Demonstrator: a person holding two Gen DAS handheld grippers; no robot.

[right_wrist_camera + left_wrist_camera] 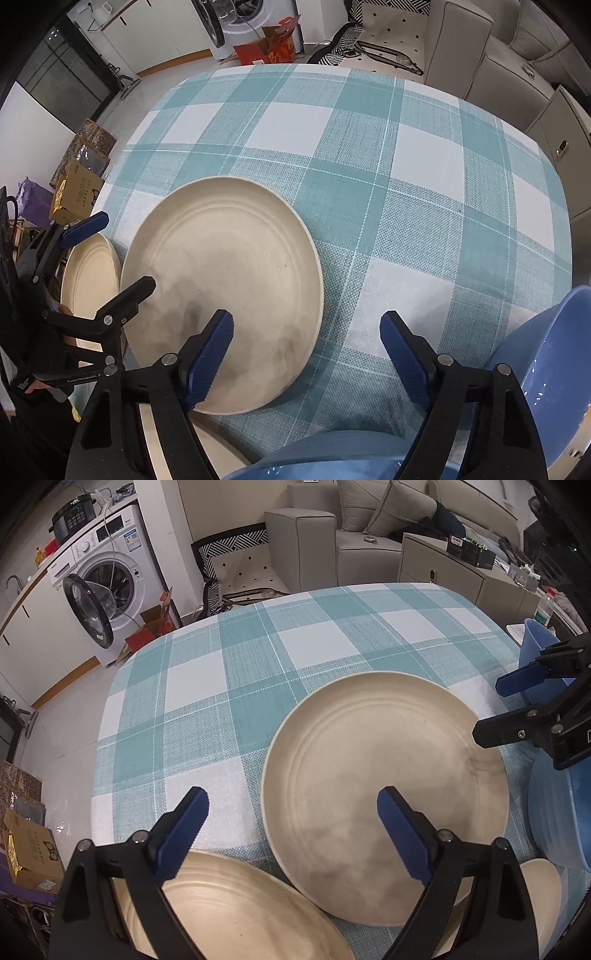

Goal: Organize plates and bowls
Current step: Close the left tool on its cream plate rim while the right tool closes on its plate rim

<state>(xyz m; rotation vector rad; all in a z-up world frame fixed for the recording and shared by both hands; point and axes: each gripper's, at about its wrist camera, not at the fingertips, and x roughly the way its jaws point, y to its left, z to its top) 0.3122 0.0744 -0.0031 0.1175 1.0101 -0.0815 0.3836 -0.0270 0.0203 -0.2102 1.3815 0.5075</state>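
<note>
Blue bowl (317, 463), cropped below, beside cream plate (225, 291).

large plate (225, 288) mid-table (424, 155), second plate (92, 273) touching its left, bowl (546, 354) to its right

Tabletop (424, 177) cover: woven-look teal and white check, matt, fine grainy texture; I cannot tell cloth from printed vinyl. Large cream plate (221, 291): matt, faintly speckled, smooth with concentric ridges, grey smudges toward 6 o'clock. Second cream plate (236, 908): same matt finish. Blue bowl (554, 369) at 4 o'clock in my right wrist view: glossy plastic look, bright specular spots. Left claw (293, 834) and right claw (306, 354): black matt plastic arms, blue ribbed pads (184, 834), small shiny metal screws.
</note>
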